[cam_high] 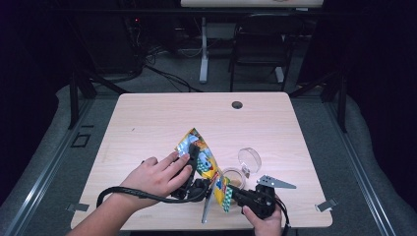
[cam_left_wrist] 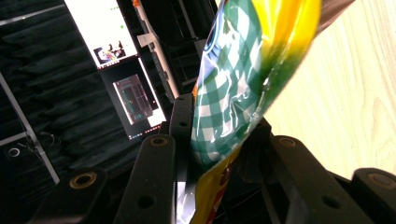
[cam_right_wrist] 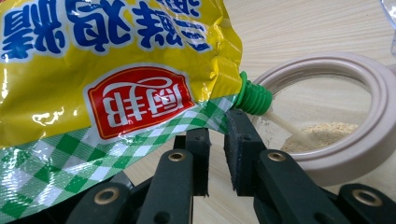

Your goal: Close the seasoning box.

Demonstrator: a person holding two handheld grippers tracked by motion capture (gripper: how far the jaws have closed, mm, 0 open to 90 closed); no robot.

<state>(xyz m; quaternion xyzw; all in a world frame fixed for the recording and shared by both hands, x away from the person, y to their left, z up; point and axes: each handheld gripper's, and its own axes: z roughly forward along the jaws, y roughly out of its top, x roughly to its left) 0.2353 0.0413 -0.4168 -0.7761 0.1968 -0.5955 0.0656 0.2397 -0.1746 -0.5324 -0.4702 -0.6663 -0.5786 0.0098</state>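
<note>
Yellow pouch (cam_left_wrist: 233,88) clamped in left hand-held gripper (cam_left_wrist: 217,140)

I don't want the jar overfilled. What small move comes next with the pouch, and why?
Probably hold the tilt a little longer: powder streams from the green spout of the pouch into the jar, whose bottom shows just a small heap. Both grippers grip the pouch.

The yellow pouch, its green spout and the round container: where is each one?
yellow pouch (cam_right_wrist: 116,60): right gripper view, on its printed front.
green spout (cam_right_wrist: 252,98): right gripper view, on its ribbed tip.
round container (cam_right_wrist: 369,140): right gripper view, on its pale rim.
</note>
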